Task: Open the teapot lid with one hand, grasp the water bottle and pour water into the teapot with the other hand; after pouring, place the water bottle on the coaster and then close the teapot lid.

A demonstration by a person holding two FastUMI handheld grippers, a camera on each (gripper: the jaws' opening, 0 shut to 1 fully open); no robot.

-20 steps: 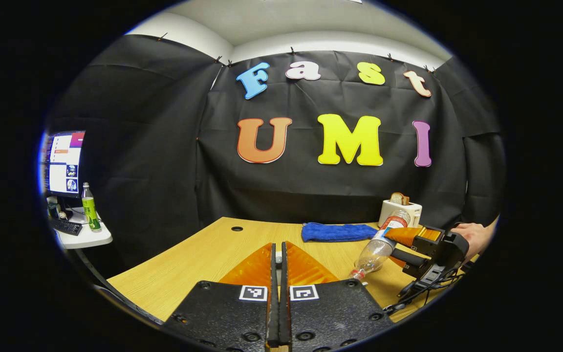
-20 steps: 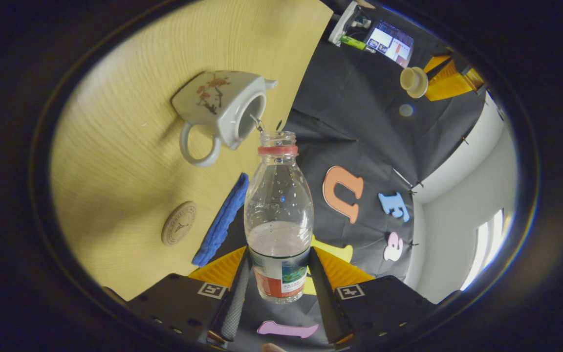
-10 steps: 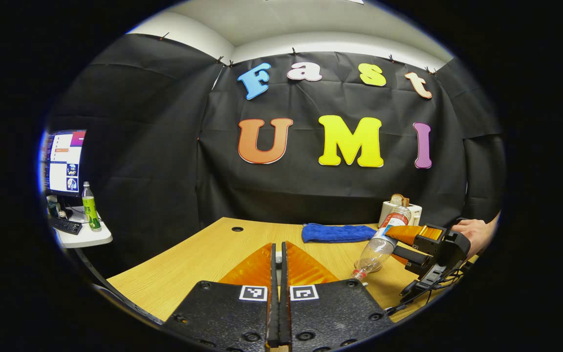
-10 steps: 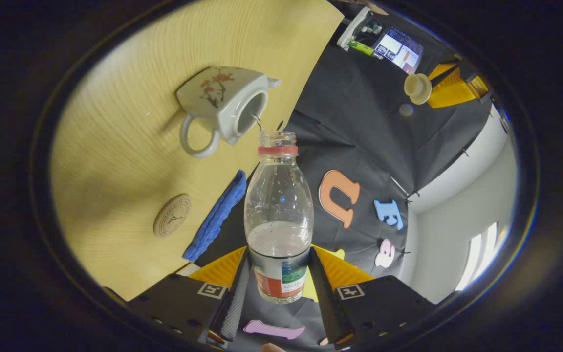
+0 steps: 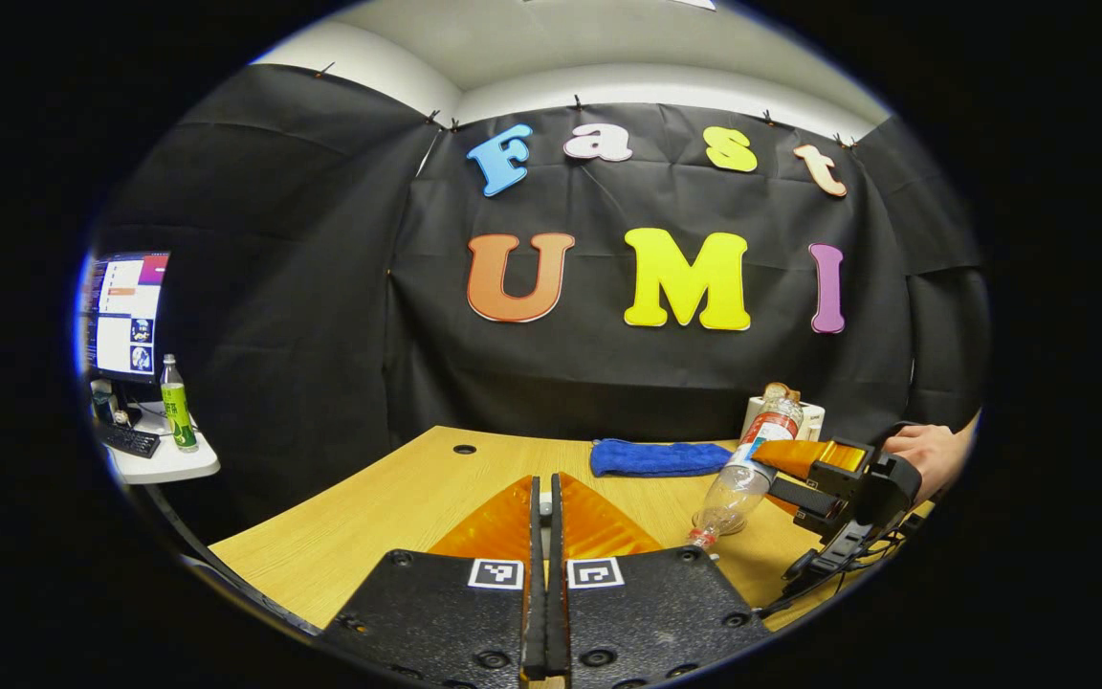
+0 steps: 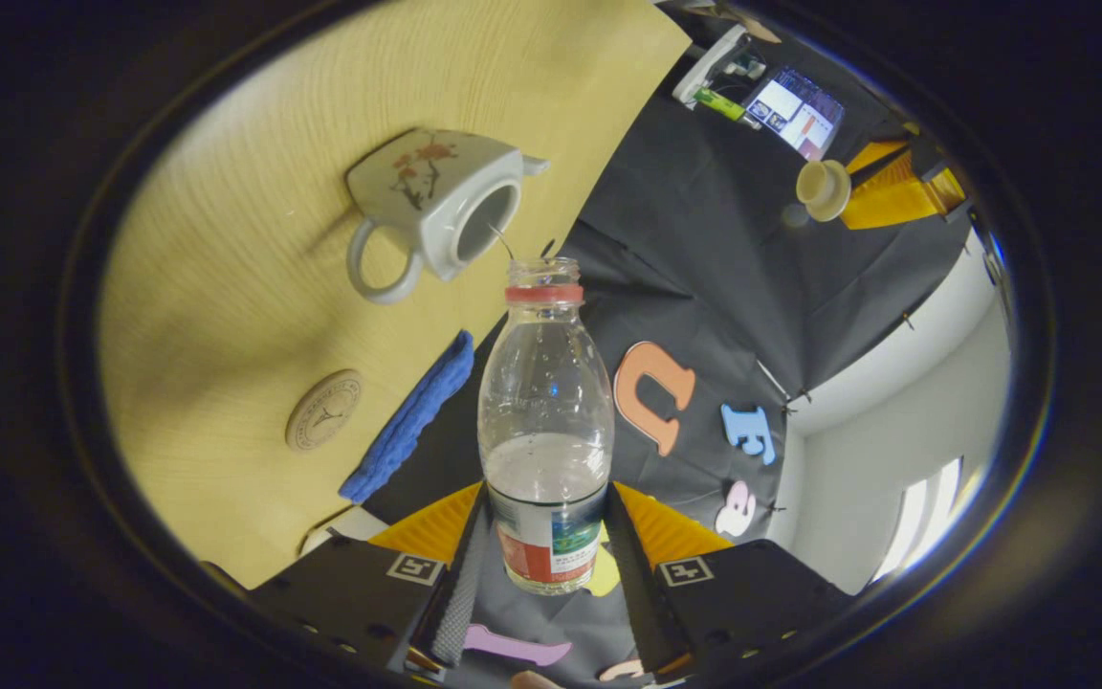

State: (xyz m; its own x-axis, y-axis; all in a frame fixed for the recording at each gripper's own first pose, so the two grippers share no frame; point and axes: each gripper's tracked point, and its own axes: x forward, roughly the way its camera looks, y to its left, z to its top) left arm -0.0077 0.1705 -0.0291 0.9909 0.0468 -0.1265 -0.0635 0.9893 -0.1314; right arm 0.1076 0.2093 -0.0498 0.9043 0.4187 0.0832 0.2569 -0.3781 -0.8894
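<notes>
Right tool [image 6: 545, 536]: clamped on the lower body of the water bottle [image 6: 543, 421], tipped mouth-down toward the open teapot [image 6: 436, 201].
Left tool [image 5: 542, 536]: fingers pressed together, held up away from the pour; in the right gripper view seen far off gripping the teapot lid [image 6: 821, 188] by its knob.
Step in hand, by judgement: pouring. Best done by keeping the neck over the opening, tilting slowly, watching the thin stream so nothing lands on the bench [image 6: 254, 316].
Teapot place: toward the bench's left edge, handle toward the coaster [image 6: 323, 423].
Coaster: bare, beside the blue cloth [image 6: 407, 421] at the bench's rear edge.
Left gripper view adds: bottle's slant from the side, holding hand [image 5: 929, 457], toaster [image 5: 782, 413] behind.
Right gripper view adds: teapot's open mouth, water level.
</notes>
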